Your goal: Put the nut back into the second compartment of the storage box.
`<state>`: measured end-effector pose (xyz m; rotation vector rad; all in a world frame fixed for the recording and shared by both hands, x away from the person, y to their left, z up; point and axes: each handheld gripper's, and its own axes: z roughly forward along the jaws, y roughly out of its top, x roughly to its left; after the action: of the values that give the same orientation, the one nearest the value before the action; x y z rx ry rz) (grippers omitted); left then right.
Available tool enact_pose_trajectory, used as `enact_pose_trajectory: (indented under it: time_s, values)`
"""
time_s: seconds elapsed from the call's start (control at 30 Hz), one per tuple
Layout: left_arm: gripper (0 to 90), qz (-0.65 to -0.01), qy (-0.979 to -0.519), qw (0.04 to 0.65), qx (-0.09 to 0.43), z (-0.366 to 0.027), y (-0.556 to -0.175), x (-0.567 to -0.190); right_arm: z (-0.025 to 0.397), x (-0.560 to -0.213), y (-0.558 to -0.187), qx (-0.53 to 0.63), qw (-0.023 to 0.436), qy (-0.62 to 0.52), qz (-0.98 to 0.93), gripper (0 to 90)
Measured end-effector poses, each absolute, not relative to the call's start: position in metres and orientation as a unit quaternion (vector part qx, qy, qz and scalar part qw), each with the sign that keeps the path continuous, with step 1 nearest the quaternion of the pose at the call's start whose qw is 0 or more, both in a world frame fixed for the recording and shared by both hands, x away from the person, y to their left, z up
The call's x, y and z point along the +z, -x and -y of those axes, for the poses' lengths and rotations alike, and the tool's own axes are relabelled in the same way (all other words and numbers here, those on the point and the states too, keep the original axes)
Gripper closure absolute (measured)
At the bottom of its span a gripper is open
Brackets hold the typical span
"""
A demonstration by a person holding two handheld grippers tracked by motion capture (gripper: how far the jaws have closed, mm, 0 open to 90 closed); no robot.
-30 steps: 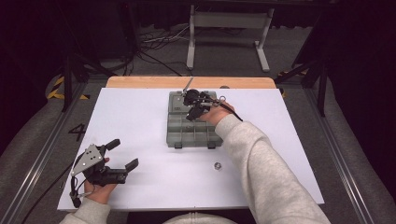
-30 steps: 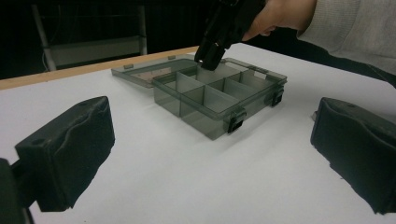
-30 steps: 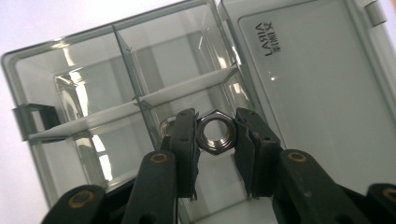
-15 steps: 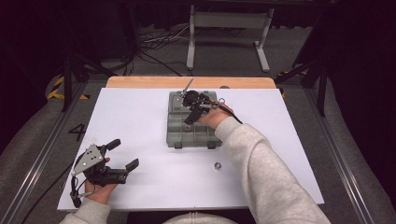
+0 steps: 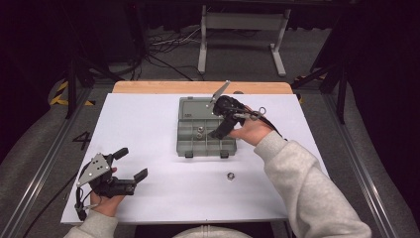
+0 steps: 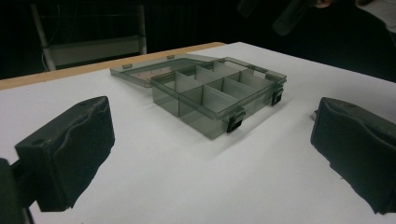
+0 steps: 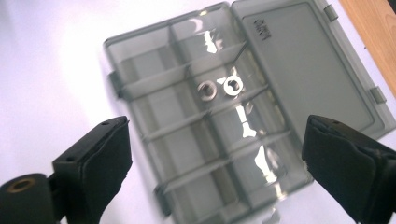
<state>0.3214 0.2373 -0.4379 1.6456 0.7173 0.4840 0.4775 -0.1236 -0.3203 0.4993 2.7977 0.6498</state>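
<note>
My right claw spread empty above box (two nuts inside); left claw open, parked, spare nut to fetch.

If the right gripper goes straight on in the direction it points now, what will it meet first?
Probably the open grey organizer box. The right gripper, fingers spread wide, looks down into its compartments, roughly toward the one holding two metal nuts. Which divider or floor it meets first is unclear, since depth is hard to judge.
</note>
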Motion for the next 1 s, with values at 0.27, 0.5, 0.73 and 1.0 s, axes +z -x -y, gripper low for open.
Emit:
enact_pose_trajectory:
  time_s: [0.27,0.5,0.73,1.0]
  values:
    - [0.4,-0.309,-0.71,0.597,0.21,-0.236,-0.321,-0.438,0.142,-0.32,-0.443,0.217,0.111,-0.16,-0.957,7.8]
    - [0.4,-0.309,-0.71,0.597,0.21,-0.236,-0.321,-0.438,0.156,-0.334,-0.419,0.201,0.103,-0.156,-0.962,7.7]
    - [0.5,-0.309,-0.71,0.597,0.21,-0.236,-0.321,-0.438,0.162,-0.354,-0.405,0.188,0.087,-0.153,-0.966,8.5]
    - [0.4,-0.311,-0.709,0.597,0.21,-0.236,-0.321,-0.438,0.162,-0.382,-0.397,0.158,0.07,-0.15,-0.973,10.6]
